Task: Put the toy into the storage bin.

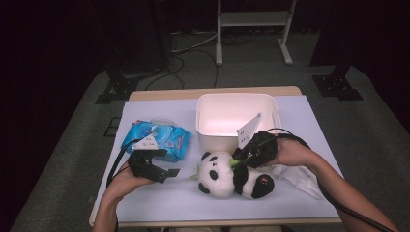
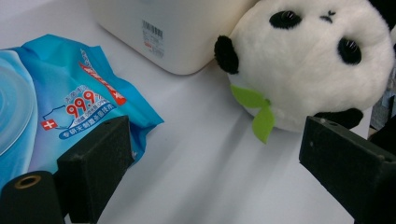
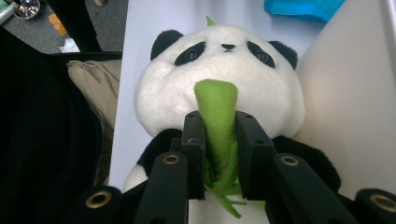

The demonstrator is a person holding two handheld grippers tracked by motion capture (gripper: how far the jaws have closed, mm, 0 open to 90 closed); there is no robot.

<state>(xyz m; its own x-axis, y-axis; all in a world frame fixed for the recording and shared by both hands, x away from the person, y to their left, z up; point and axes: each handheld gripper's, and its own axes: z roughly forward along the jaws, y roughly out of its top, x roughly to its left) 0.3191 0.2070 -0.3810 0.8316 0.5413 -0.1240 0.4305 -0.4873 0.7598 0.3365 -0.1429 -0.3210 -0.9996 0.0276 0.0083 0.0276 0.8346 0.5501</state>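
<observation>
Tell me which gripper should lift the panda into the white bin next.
Right. The right gripper is already clamped on the green stalk of the panda, beside the white bin. The left gripper stands open, holding nothing, short of the toy.

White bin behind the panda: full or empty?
Empty, as far as visible. In the high view the white bin shows a bare, lit interior; the plush panda lies outside on the table.
</observation>
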